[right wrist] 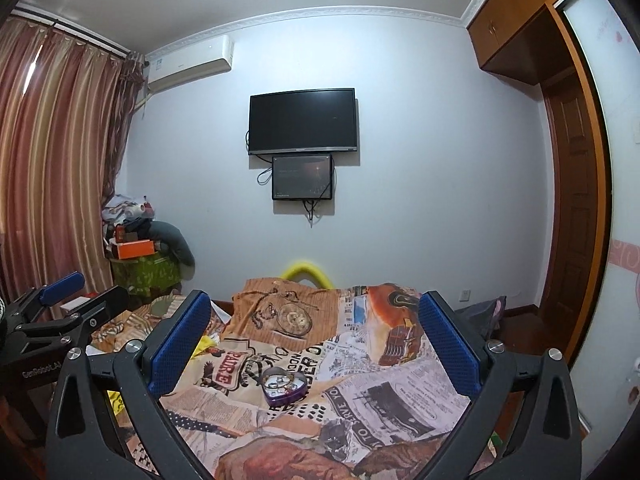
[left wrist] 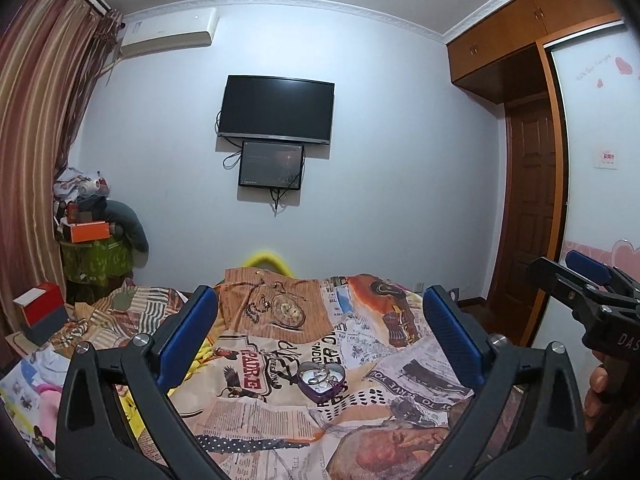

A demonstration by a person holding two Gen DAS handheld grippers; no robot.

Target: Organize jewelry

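Observation:
A small purple heart-shaped box (left wrist: 322, 380) lies open on the patterned bedspread (left wrist: 280, 412), holding silver and gold jewelry pieces. My left gripper (left wrist: 318, 316) hovers above and short of it, jaws wide open with nothing between the blue pads. The right wrist view shows the same heart-shaped box (right wrist: 285, 391) on the bedspread (right wrist: 360, 400), ahead of my right gripper (right wrist: 316, 320), which is also wide open and empty. The right gripper (left wrist: 568, 276) appears at the right edge of the left wrist view, with a hand on its handle. The left gripper (right wrist: 86, 290) shows at the left edge of the right wrist view.
A dark television (left wrist: 276, 108) and a smaller screen (left wrist: 271, 165) hang on the far wall. A pile of boxes and clothes (left wrist: 90, 228) stands by the curtain. A red and grey box (left wrist: 40, 312) sits at the bed's left. A wooden wardrobe (left wrist: 524, 208) fills the right.

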